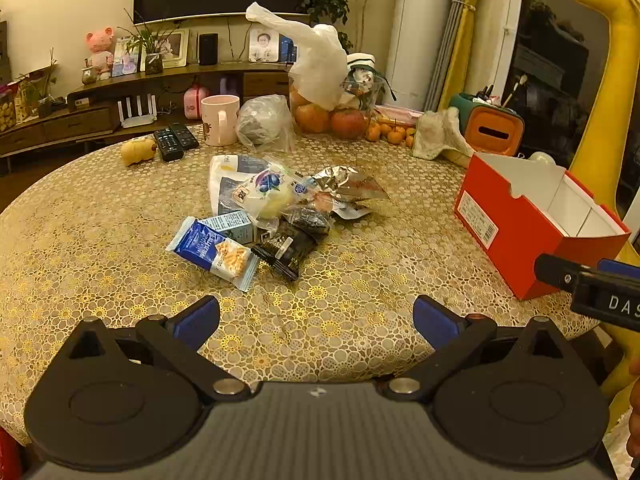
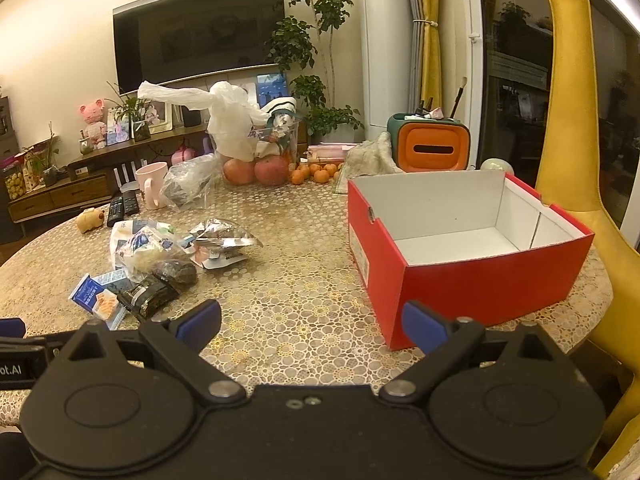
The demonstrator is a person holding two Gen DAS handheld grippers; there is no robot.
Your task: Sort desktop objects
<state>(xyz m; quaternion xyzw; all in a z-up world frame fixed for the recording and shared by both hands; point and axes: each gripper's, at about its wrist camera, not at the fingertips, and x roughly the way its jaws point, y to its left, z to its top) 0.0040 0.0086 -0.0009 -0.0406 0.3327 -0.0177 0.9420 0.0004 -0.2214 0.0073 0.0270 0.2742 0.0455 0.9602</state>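
Observation:
A pile of snack packets lies mid-table: a blue cracker packet (image 1: pixel 214 251), a black packet (image 1: pixel 286 250), a clear bun packet (image 1: pixel 266 194) and a silver foil packet (image 1: pixel 346 182). The pile also shows in the right wrist view (image 2: pixel 160 260). An open red box (image 1: pixel 532 224) with a white, empty inside stands at the right; it also shows in the right wrist view (image 2: pixel 464 248). My left gripper (image 1: pixel 316 318) is open and empty, short of the pile. My right gripper (image 2: pixel 312 320) is open and empty, between the pile and the box.
At the table's far side stand a pink mug (image 1: pixel 219 119), two remotes (image 1: pixel 175 141), a small yellow toy (image 1: pixel 138 151), a fruit container with a white bag (image 1: pixel 332 108), mandarins (image 1: pixel 390 133) and an orange-green holder (image 1: pixel 490 128). A yellow giraffe figure (image 2: pixel 568 92) stands right of the table.

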